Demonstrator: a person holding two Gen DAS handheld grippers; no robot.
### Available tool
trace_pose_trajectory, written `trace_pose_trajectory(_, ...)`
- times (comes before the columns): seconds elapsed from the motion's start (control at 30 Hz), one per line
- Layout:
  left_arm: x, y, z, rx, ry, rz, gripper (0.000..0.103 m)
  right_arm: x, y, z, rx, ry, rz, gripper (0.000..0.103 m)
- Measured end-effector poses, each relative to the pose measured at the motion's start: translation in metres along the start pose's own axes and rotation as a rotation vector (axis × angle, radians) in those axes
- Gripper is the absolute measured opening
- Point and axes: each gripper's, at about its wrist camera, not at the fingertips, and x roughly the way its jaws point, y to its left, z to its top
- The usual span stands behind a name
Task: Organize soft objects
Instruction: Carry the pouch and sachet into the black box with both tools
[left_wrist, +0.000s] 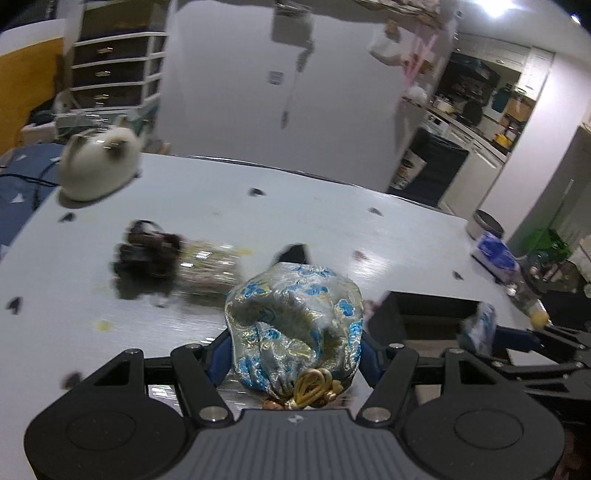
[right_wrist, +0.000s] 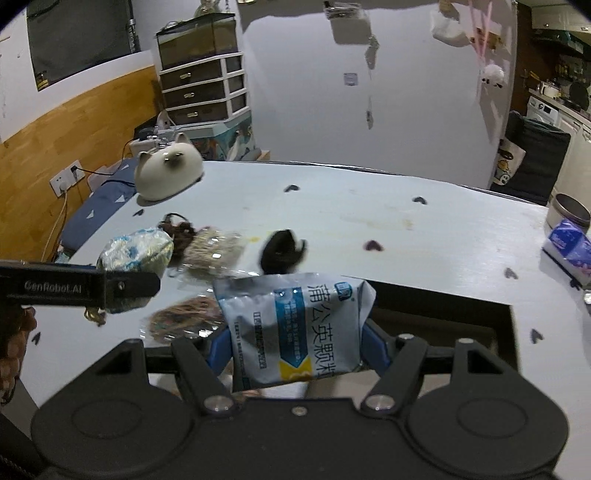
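left gripper (left_wrist: 295, 345) pinches pouch (left_wrist: 293, 328) | right gripper (right_wrist: 295, 341) pinches sachet (right_wrist: 295, 328) | we risk sachet slipping: slick foil

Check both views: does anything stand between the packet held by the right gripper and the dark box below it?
Nothing visible does. The right gripper holds the packet at the dark box, whose opening looks unobstructed.

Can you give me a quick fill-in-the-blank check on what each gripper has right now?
1. The left gripper is shut on the brocade ____.
2. The right gripper is shut on a blue-and-white ____ printed with Chinese text.
3. The white cat figure sits at the table's far ____ corner.

Missing words: pouch; packet; left
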Motion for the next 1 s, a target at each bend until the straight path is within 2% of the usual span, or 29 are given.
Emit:
trace_pose_trajectory(0.2, 0.021, -0.051, -0.008, 0.008, 0.033, -0.051, 0.067, 0.0, -0.052, -0.005, 0.018, 0.05, -0.024, 0.072)
trace_pose_trajectory(0.43, 0.046, -0.096, -0.016, 0.046, 0.105, -0.133, 0.067, 0.007, -0.111, -0.02, 0.163, 0.176, -0.051, 0.072)
trace_pose_trajectory(0.7, 0.066, -0.128, -0.027, 0.146, 0.216, -0.173, 0.067, 0.017, -0.132, -0.035, 0.244, 0.298, -0.052, 0.072)
trace_pose_trajectory(0.8, 0.071, -0.129, -0.029, 0.153, 0.229, -0.169, 0.072, 0.018, -0.137, -0.037, 0.273, 0.316, -0.06, 0.076)
trace_pose_trajectory(0.83, 0.072, -0.128, -0.029, 0.152, 0.227, -0.166, 0.08, 0.018, -0.139, -0.038, 0.287, 0.318, -0.063, 0.079)
trace_pose_trajectory(0.9, 0.073, -0.128, -0.03, 0.152, 0.225, -0.156, 0.088, 0.018, -0.142, -0.038, 0.314, 0.32, -0.05, 0.083)
trace_pose_trajectory(1.0, 0.069, -0.127, -0.029, 0.162, 0.211, -0.165, 0.088, 0.017, -0.143, -0.039, 0.333, 0.32, -0.037, 0.086)
